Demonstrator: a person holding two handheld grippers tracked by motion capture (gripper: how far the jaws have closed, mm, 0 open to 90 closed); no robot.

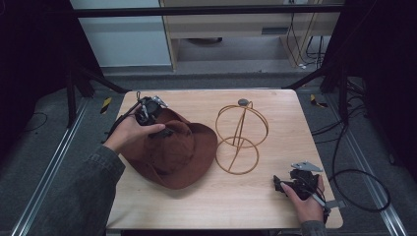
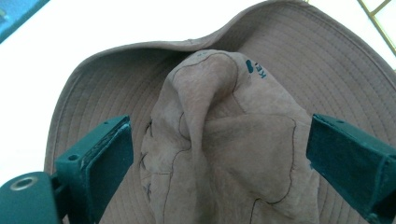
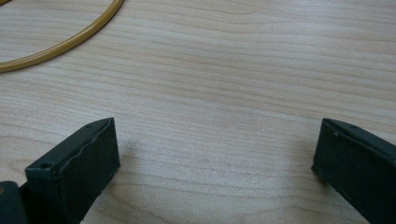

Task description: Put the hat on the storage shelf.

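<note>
A brown wide-brimmed hat (image 1: 172, 152) lies on the wooden table (image 1: 255, 201), left of centre. My left gripper (image 1: 164, 132) stands open over its creased crown (image 2: 219, 140), one jaw on each side of the crown without pressing it. To the hat's right stands a gold wire hat stand (image 1: 241, 137) with a round base ring and a small dark cap on top. My right gripper (image 1: 280, 186) rests low near the table's front right, open, with bare wood between its jaws; an arc of the stand's base ring (image 3: 65, 44) lies ahead of it to the left.
The table's front edge runs just below my right hand. Cables (image 1: 354, 172) trail over the floor to the right. Dark frame legs (image 1: 93, 78) stand at the back corners, and pale cabinets (image 1: 236, 24) sit behind the table.
</note>
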